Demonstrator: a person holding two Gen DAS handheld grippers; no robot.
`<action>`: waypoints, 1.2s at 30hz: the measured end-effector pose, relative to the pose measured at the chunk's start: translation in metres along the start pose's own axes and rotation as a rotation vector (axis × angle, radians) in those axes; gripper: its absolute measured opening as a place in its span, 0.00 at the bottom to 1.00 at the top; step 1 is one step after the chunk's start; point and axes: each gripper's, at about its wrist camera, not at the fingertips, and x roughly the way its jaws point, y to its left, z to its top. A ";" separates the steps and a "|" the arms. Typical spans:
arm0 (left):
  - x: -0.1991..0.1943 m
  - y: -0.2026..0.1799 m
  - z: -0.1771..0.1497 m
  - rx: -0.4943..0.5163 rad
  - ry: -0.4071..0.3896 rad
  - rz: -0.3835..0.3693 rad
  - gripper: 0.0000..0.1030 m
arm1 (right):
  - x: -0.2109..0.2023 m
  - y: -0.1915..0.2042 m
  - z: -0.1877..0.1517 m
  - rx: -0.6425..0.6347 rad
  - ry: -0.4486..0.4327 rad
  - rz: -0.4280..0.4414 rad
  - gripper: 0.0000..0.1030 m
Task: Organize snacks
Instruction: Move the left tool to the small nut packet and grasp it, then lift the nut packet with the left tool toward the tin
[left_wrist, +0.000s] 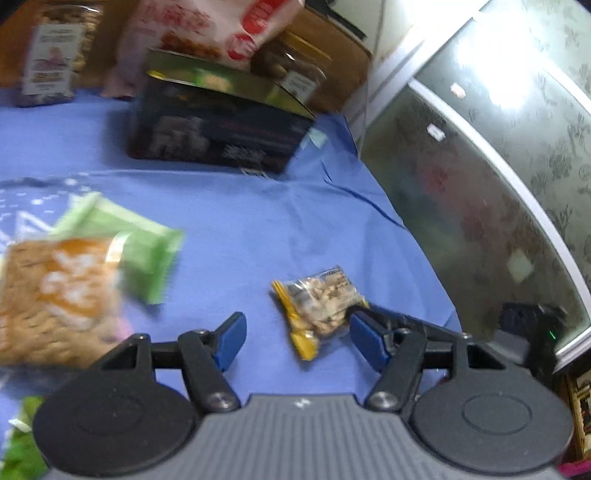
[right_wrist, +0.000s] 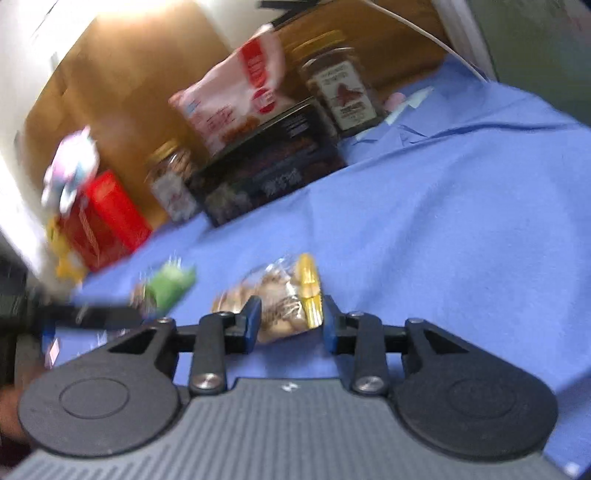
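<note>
Blue cloth covers the bench (left_wrist: 258, 229); left wrist view: left gripper (left_wrist: 295, 341) has its fingers parted and empty, the small nut packet (left_wrist: 319, 308) lying loose between them nearer the 3 o'clock finger, with a dark box (left_wrist: 218, 133) and jars at 12 o'clock, so the step looks like picking up this packet. Right wrist view: right gripper (right_wrist: 290, 323) straddles the same packet (right_wrist: 277, 299), fingers apart and apparently not pressing it; next move probably needs one gripper to close squarely on it. Labels are too blurred to read.
</note>
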 end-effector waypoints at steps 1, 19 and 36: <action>0.008 -0.004 0.001 0.002 0.020 0.001 0.62 | -0.006 0.004 -0.004 -0.040 0.001 -0.005 0.45; 0.050 -0.027 0.004 0.037 0.095 0.050 0.39 | 0.003 0.020 -0.019 -0.412 -0.027 -0.098 0.18; 0.044 -0.013 0.025 -0.013 0.111 -0.004 0.56 | -0.030 -0.001 0.005 -0.381 -0.055 -0.010 0.60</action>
